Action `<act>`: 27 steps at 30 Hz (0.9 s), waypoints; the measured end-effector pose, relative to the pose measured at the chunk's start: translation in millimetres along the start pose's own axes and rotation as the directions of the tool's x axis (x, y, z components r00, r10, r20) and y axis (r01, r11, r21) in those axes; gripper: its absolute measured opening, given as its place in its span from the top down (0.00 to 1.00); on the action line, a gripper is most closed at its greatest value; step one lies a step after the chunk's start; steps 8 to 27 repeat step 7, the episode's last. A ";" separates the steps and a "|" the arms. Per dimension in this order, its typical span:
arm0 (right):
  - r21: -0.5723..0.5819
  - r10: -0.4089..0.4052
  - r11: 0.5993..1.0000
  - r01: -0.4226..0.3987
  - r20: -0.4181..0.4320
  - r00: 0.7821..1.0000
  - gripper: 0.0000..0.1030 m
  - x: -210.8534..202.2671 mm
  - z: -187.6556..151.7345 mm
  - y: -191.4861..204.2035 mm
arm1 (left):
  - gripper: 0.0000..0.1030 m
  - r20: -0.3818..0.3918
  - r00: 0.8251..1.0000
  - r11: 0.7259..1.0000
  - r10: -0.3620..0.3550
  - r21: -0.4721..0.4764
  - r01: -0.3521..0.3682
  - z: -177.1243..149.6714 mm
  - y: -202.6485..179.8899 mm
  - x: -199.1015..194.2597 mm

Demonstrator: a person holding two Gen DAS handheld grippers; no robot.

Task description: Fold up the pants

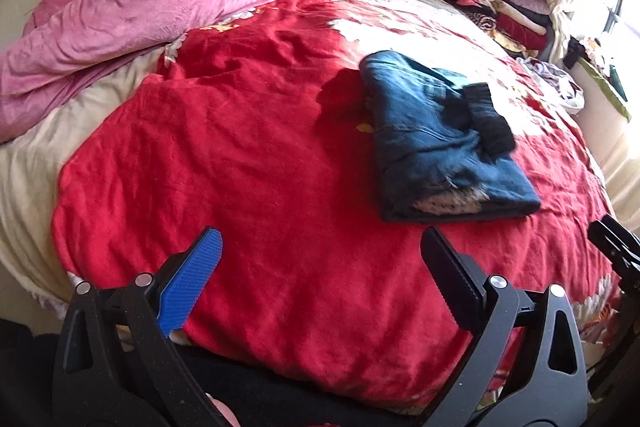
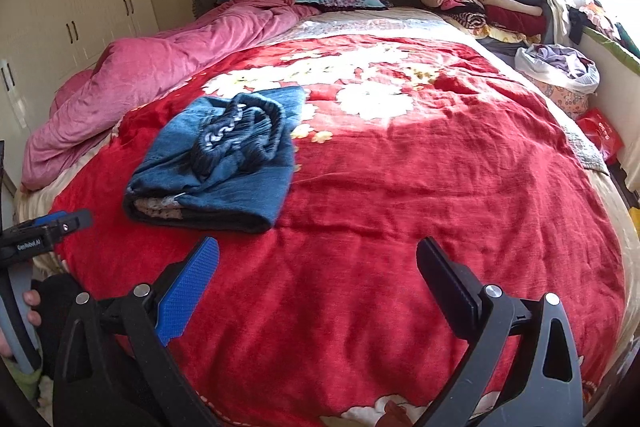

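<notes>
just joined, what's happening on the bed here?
A person holds a two-finger gripper in each hand over a bed with a red floral blanket. A pair of blue pants lies on it already folded into a compact bundle, dark waistband on top. Neither the left gripper nor the right gripper touches it; both are open and empty, short of the bundle. A crumpled pink duvet and stacked clothes sit farther back.

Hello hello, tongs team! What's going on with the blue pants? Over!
Left tongs open, empty. Right tongs open, empty. Blue pants folded in a bundle on the red blanket, untouched. Nothing in the way.
</notes>
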State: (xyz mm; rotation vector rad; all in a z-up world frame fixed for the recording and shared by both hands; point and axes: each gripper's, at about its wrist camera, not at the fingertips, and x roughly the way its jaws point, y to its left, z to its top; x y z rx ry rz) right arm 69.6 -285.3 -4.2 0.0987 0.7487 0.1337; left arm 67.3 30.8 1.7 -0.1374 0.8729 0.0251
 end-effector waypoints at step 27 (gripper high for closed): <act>0.124 -0.251 0.961 0.247 0.020 0.968 0.04 21.4 33.7 -114.7 | 0.09 -0.056 0.972 0.973 0.226 -0.028 -0.228 76.0 76.6 73.0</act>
